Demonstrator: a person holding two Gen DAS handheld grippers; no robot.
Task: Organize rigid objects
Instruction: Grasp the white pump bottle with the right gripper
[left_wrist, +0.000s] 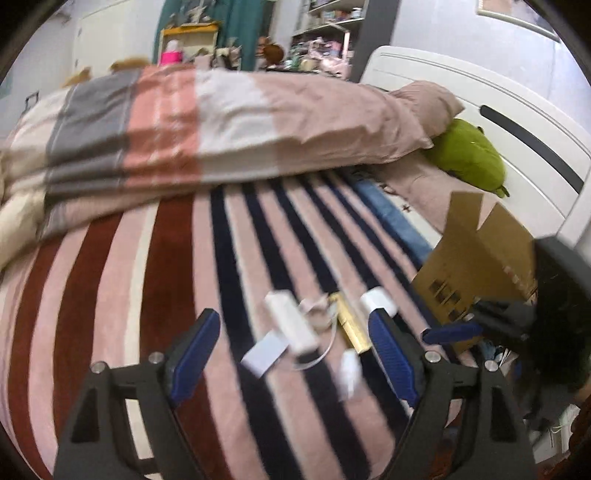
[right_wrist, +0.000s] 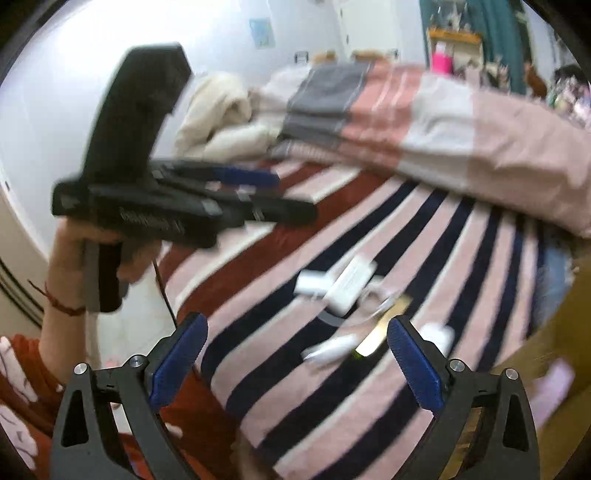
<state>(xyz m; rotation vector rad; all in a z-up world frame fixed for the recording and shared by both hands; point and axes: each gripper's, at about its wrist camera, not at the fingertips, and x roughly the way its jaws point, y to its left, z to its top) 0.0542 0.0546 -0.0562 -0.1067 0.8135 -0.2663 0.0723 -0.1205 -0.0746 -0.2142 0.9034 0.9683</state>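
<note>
- Striped bedding (left_wrist: 147, 295) is filling both my views, a folded quilt (left_wrist: 221, 122) lying behind it.
- I'm holding the left gripper (left_wrist: 291, 347) spread wide, gripping nothing, above the white adapter (left_wrist: 291, 325), gold bar (left_wrist: 352, 328) and white plug (left_wrist: 376, 301).
- My right gripper (right_wrist: 295, 350) is gaping too, empty.
- I'm seeing a cardboard box (left_wrist: 480, 266) sitting just right of them.

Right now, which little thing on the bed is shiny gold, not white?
The slim gold bar, lying between the long white adapter and the white plug. Everything else in that pile is white.
</note>
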